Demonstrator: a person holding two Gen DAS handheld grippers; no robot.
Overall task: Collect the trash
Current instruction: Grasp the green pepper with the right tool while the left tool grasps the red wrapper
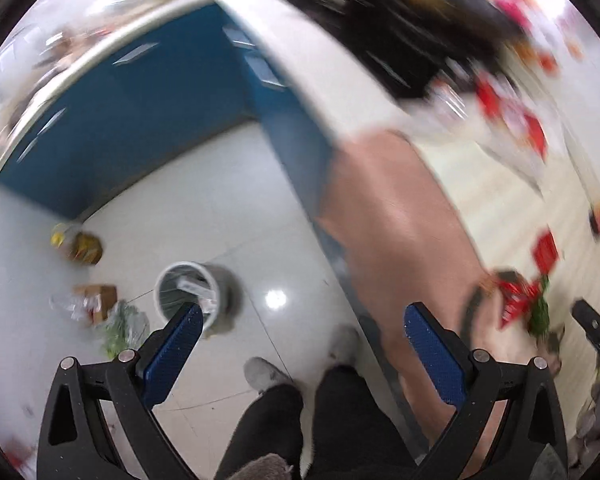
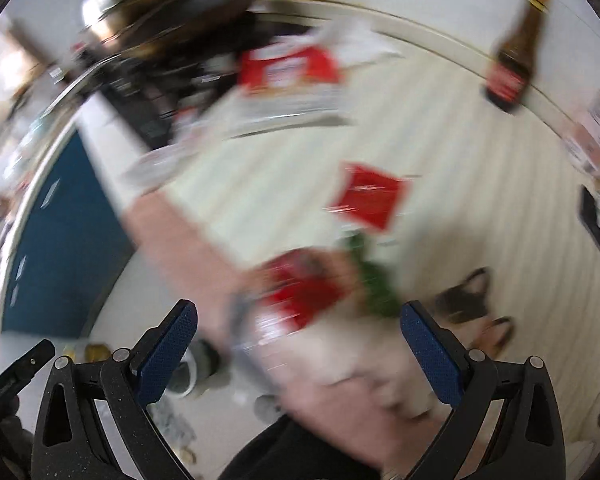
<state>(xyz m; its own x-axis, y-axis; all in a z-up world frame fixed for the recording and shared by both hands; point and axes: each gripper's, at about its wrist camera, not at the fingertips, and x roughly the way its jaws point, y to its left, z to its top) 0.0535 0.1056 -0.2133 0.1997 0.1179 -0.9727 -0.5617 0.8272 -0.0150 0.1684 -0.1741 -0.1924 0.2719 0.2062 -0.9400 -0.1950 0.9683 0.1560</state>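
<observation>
My left gripper (image 1: 304, 320) is open and empty, held over the floor beside the counter. A grey waste bin (image 1: 188, 294) stands on the tiled floor below its left finger. My right gripper (image 2: 300, 316) is open and empty above the counter edge. Red wrappers lie on the pale counter: a crumpled one with green leaves (image 2: 300, 292) just ahead of the right gripper, also in the left wrist view (image 1: 516, 296), and a flat red packet (image 2: 368, 196) farther on. Both views are motion-blurred.
A brown bottle (image 2: 514, 60) stands at the back right of the counter. A dark pan and stove (image 2: 188, 20) sit at the back left. Bags and a cardboard box (image 1: 96, 300) lie on the floor near the bin. Blue cabinet fronts (image 1: 140, 112) line the room.
</observation>
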